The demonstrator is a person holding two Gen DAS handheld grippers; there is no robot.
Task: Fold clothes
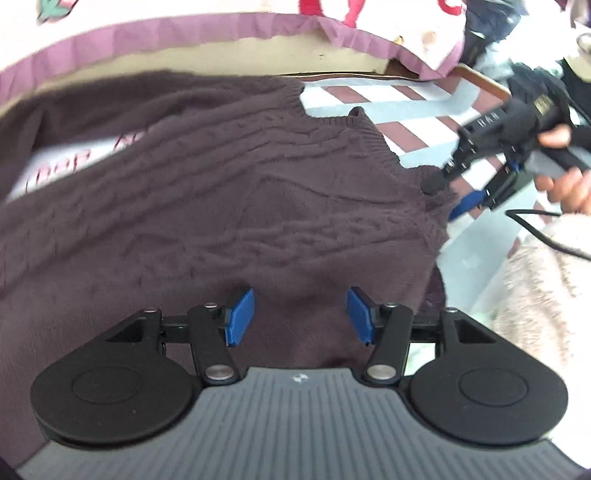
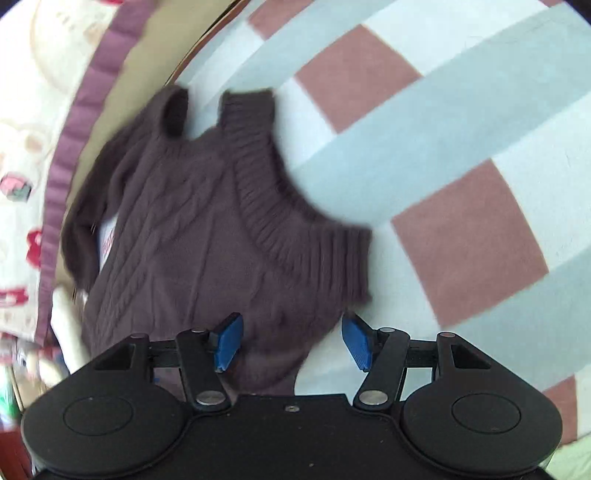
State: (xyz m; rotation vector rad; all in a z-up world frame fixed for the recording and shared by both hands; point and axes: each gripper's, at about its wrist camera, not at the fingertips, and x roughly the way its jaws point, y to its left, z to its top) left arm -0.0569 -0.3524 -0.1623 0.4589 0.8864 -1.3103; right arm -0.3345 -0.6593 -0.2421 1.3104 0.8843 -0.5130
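Blue-padded left gripper [image 1: 300, 317]: jaws parted, nothing pinched, poised over the near part of the sweater [image 1: 221, 206]; the pads do not press the knit. No earlier view to compare.

Right gripper [image 2: 291, 341]: blue pads likewise spread apart, the sweater's near edge lying beneath and between them, not clamped. Seen from the left wrist view it is held in a person's hand [image 1: 565, 184], tips just at the sweater's right edge, a black cable [image 1: 543, 229] trailing from it.

Sweater: dark plum cable knit, ribbed hem, spread flat on the checked blanket [image 2: 461, 122] of pale blue, white and dusty-rose squares, toward the blanket's far left edge. A white panel with pink lettering [image 1: 74, 158] shows beneath one layer.

Beyond the blanket's far edge: a cream quilt with purple border [image 1: 147, 33].

Right edge: pale fluffy fabric [image 1: 546, 280].
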